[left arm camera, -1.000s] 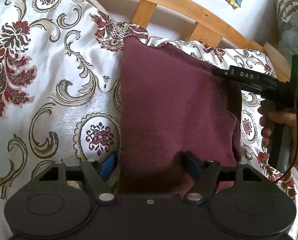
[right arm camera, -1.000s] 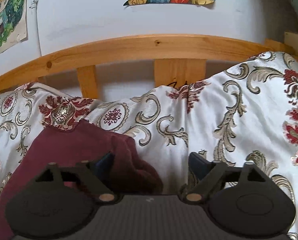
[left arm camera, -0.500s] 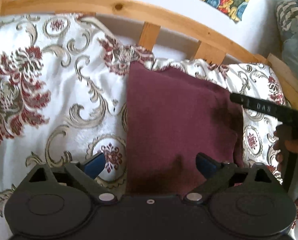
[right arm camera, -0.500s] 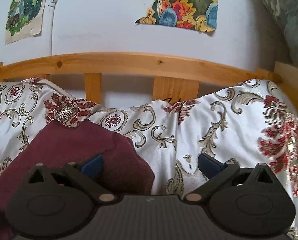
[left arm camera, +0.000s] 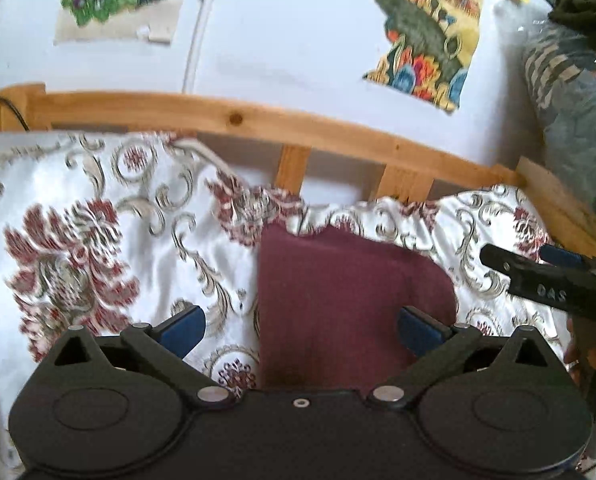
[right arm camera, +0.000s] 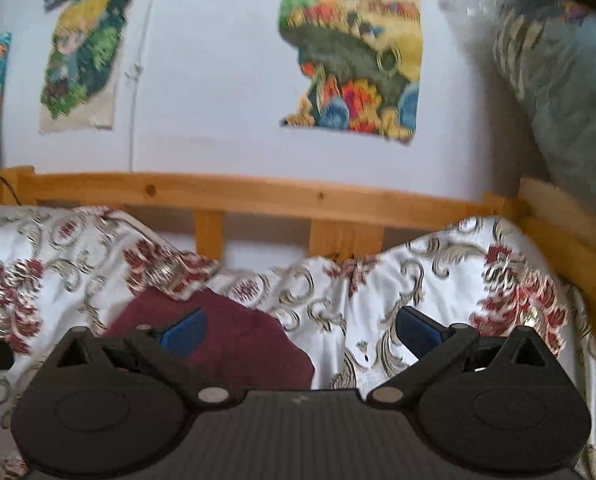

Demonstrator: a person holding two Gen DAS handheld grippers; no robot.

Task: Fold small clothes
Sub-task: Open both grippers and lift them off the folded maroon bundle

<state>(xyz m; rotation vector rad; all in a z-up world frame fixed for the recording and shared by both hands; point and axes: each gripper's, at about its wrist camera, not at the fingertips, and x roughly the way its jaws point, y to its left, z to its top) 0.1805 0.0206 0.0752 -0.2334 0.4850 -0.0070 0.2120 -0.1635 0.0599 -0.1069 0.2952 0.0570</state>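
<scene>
A folded maroon garment (left arm camera: 346,296) lies flat on the floral bedspread (left arm camera: 110,232). My left gripper (left arm camera: 300,328) is open and empty, raised above the garment's near edge, with its blue pads (left arm camera: 182,326) wide apart. The right gripper's black finger (left arm camera: 538,280) shows at the right, beyond the garment's right edge. In the right wrist view the garment (right arm camera: 234,340) lies at lower left. My right gripper (right arm camera: 298,330) is open and empty, raised above the garment's right edge and the bedspread (right arm camera: 438,280).
A wooden bed rail (left arm camera: 282,128) with slats runs along the back, and continues down the right side (right arm camera: 570,248). Torn colourful posters (right arm camera: 358,52) hang on the white wall behind. A grey-blue bundle of bedding (left arm camera: 578,92) is stacked at the far right.
Both grippers have opened wide, let go of the maroon garment and pulled up and back. The views tilt up toward the wall. The garment stays folded on the bed.
</scene>
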